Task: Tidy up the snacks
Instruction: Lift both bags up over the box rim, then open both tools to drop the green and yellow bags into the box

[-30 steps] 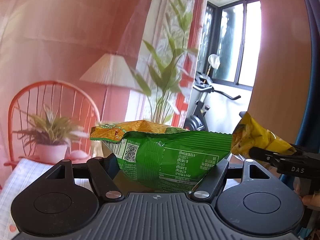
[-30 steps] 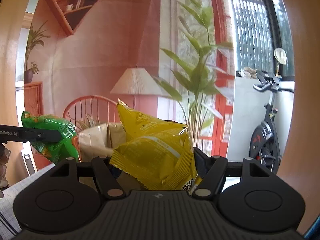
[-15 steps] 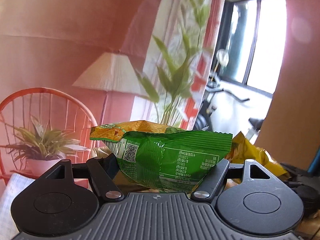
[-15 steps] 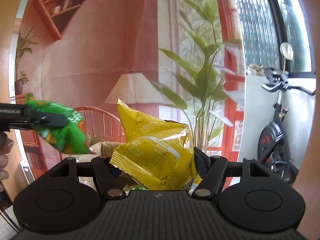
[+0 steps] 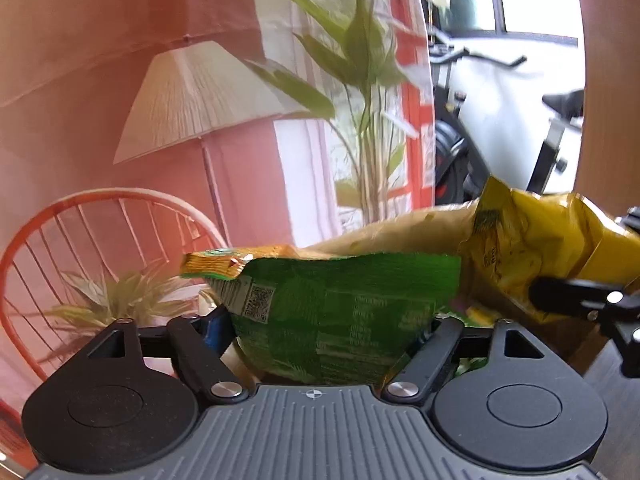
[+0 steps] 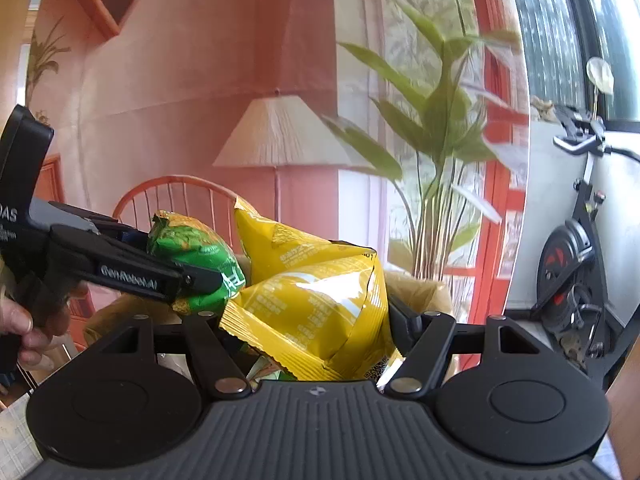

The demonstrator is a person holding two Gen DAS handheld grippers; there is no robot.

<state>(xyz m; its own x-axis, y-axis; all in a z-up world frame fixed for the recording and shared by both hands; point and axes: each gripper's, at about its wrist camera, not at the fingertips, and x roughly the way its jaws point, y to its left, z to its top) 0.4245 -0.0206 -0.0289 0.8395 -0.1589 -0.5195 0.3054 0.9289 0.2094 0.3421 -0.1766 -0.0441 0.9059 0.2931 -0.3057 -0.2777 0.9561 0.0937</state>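
green snack bag point(image 5: 340, 320) sits clamped in the left gripper point(image 5: 332, 332), its long axis lying crosswise between the fingers. just to its right, the yellow snack bag point(image 6: 316, 312) is pinched in the right gripper point(image 6: 320, 332). both hang near the rim of a brown paper bag point(image 5: 400, 232); the yellow one looks nearer its opening, so it likely goes in first.
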